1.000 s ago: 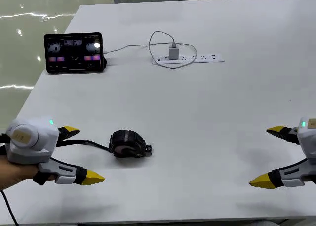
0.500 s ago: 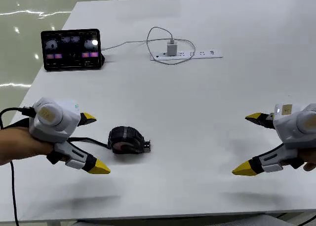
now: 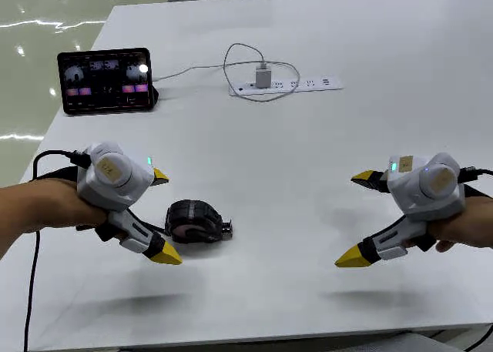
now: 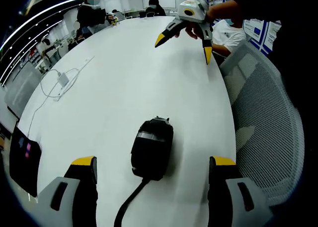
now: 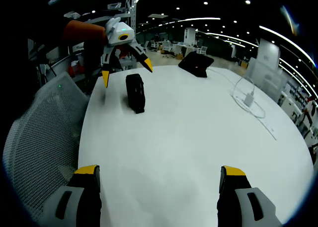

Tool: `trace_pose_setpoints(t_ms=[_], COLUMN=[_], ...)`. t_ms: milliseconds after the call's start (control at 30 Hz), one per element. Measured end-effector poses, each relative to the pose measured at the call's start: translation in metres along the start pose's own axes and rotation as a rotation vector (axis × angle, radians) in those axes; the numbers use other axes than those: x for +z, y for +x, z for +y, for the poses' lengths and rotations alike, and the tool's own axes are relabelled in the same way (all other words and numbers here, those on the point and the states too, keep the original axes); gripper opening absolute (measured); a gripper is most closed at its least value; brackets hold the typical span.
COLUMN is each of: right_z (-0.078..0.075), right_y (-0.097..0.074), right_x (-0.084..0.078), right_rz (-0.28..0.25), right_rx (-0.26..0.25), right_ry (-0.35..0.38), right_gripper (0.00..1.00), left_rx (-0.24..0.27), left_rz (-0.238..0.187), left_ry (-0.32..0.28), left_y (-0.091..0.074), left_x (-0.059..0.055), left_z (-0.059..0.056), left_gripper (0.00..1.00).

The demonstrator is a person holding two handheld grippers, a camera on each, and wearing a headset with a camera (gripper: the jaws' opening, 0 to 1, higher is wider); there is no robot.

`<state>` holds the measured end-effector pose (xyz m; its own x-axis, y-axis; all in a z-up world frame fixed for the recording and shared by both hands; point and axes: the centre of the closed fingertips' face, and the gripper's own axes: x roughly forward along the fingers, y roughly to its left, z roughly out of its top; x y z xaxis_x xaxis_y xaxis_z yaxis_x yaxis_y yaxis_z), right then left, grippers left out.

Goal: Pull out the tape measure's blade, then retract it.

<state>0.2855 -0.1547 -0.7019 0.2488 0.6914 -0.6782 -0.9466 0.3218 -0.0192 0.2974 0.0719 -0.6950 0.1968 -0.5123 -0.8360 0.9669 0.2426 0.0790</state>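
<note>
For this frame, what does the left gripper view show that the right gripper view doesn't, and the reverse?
The left gripper view adds the right gripper, open, held in a hand across the table, and people at the far end. The right gripper view adds the left gripper, open toward the tape measure, and ceiling lights. Shared: the tape measure, the tablet, the charger cable and a mesh chair.

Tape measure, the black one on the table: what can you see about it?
The black round-cased tape measure stands on its narrow edge on the white table, ribbed on top, blade wound in with only its tip out front. A black cord trails from its back. It sits between the open jaws of the left hand-held gripper, which do not touch it.
</note>
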Motion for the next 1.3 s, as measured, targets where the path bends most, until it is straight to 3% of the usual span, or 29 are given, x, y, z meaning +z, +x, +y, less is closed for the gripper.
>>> trace_pose_setpoints(t_ms=[267,467,633,867,967,1133,1300], right_z=[0.001,0.002,0.007,0.012,0.013,0.016,0.016], right_y=[0.019,0.034,0.046,0.061,0.067,0.075,0.082], right_x=[0.015,0.024,0.03,0.041,0.045,0.053,0.058], right_rz=[-0.004,-0.002,0.001,-0.004,-0.004,-0.009,-0.001], right_rx=[0.031,0.05,0.071,0.096,0.103,0.118,0.128], right_ry=[-0.009,-0.021,-0.036,-0.05,-0.051,-0.053,-0.069], right_gripper=[0.99,0.99,0.99,0.99,0.99,0.99,0.99], left_rx=[-0.011,-0.026,-0.039,-0.036,-0.048,-0.032,-0.039], left_rz=[0.051,0.09,0.097,0.108,0.11,0.125,0.122], left_ry=[0.045,0.037,0.052,0.061,0.064,0.119,0.131], left_y=[0.014,0.021,0.026,0.032,0.034,0.038,0.038], left_x=[0.004,0.006,0.007,0.006,0.007,0.004,0.003], left_z=[0.003,0.001,-0.001,0.0,-0.003,0.003,0.003], left_gripper=[0.84,0.72,0.67,0.49,0.48,0.34,0.33])
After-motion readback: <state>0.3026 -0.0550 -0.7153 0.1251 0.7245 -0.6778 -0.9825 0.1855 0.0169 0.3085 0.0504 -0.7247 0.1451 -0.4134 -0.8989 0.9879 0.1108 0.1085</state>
